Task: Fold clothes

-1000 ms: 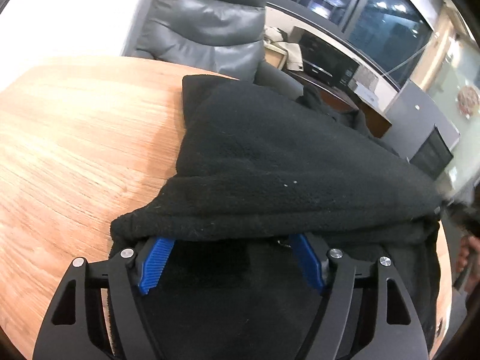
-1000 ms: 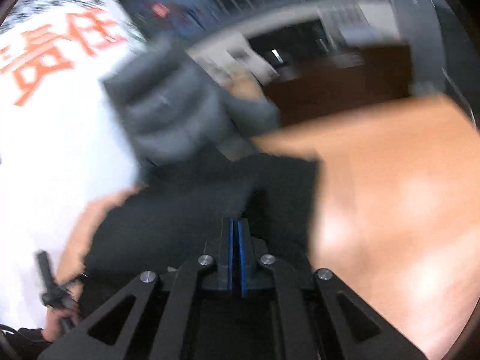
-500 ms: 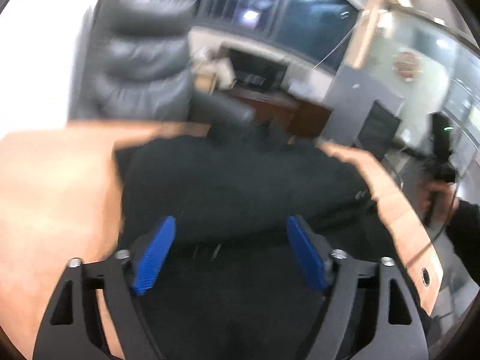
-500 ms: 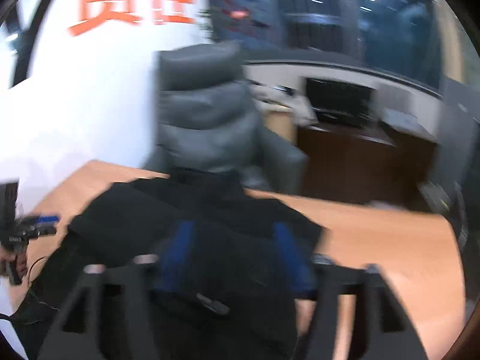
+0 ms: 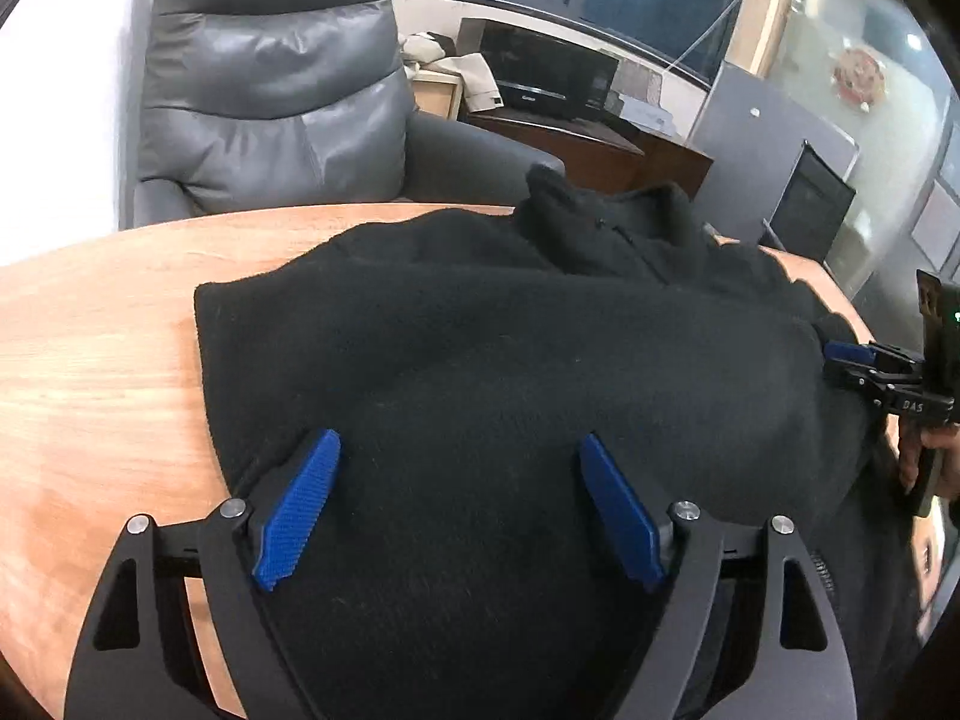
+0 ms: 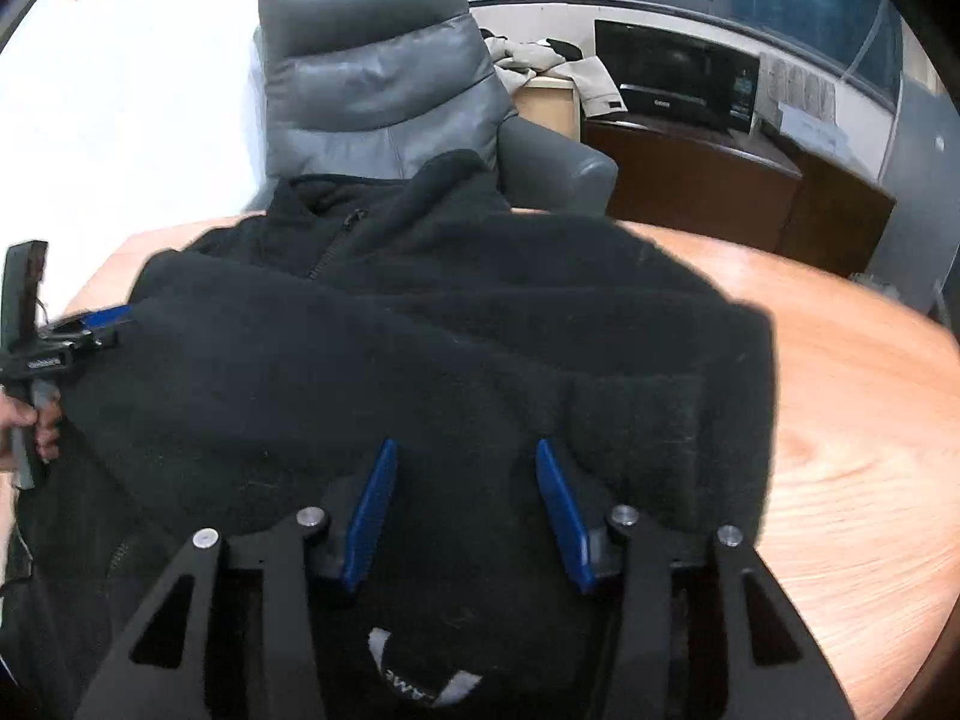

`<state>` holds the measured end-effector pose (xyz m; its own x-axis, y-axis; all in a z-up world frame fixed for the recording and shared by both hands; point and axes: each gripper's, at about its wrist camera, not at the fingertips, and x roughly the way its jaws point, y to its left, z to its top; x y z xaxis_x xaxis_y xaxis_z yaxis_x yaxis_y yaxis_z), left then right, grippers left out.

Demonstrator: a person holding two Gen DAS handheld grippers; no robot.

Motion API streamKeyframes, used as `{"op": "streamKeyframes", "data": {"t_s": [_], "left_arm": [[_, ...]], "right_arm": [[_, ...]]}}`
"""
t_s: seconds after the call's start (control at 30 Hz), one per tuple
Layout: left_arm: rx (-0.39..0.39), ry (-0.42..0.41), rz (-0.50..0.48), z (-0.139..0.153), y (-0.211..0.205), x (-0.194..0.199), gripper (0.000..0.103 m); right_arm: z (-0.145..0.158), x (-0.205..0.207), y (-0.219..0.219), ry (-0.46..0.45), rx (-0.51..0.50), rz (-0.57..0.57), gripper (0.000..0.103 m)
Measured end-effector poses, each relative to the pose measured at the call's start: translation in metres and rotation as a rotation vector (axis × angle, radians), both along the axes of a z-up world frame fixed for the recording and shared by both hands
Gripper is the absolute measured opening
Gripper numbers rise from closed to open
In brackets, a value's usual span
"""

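Observation:
A black fleece jacket (image 5: 510,348) lies folded in a thick bundle on the wooden table (image 5: 90,360), collar and zip at the far side. It also shows in the right wrist view (image 6: 420,360). My left gripper (image 5: 459,504) is open just above the jacket's near left part, holding nothing. My right gripper (image 6: 465,510) is open above the jacket's near right part, over a white logo (image 6: 420,684). Each gripper shows at the edge of the other's view: the right one (image 5: 864,366) and the left one (image 6: 78,330).
A grey leather armchair (image 5: 270,96) stands behind the table's far edge. A dark cabinet with a black appliance (image 6: 678,84) and a cream garment stands further back. Bare wood (image 6: 858,420) lies right of the jacket, and more left of it.
Both grippers have let go of the jacket and pulled back and up; the right one went from shut to open. The folded fleece now rests on the table.

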<state>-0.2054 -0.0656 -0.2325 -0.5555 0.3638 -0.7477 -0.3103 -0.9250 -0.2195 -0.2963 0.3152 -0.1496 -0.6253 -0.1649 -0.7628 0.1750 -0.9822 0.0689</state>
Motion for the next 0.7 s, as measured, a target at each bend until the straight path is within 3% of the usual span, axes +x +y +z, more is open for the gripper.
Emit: {"op": "streamKeyframes", "data": {"t_s": [0.03,0.1,0.17,0.27,0.3,0.37,0.47,0.53,0.57,0.7], "left_arm": [[0.025,-0.003,0.004,0.005,-0.002,0.003,0.085],[0.064,0.035,-0.008,0.014,-0.006,0.009,0.089],[0.02,0.009,-0.005,0.0,-0.004,0.01,0.095],[-0.068,0.004,0.003,-0.009,0.004,0.015,0.094],[-0.048,0.005,0.011,-0.001,0.005,0.017,0.092],[0.014,0.052,-0.002,0.013,0.004,0.026,0.094],[-0.079,0.039,-0.027,0.001,0.013,0.027,0.1],[-0.12,0.007,-0.025,-0.011,0.017,0.023,0.103],[-0.124,-0.011,-0.018,-0.011,0.017,0.02,0.102],[-0.07,-0.04,0.01,0.014,0.004,0.033,0.094]], "right_arm": [[0.009,0.005,-0.003,0.044,0.024,0.003,0.054],[0.022,0.016,-0.003,0.124,0.028,0.004,0.075],[0.009,0.017,0.002,0.078,0.027,-0.016,0.081],[-0.018,0.014,0.003,0.009,0.049,-0.025,0.081],[-0.016,0.014,0.0,0.008,0.06,-0.026,0.081],[-0.003,0.02,0.0,0.047,0.035,-0.035,0.08],[0.007,0.035,0.002,0.112,0.015,-0.025,0.084],[-0.02,0.031,0.004,-0.035,0.052,-0.029,0.086],[-0.022,0.034,0.005,-0.06,0.044,-0.04,0.086],[0.022,0.07,0.011,0.018,-0.03,-0.073,0.084]]}}
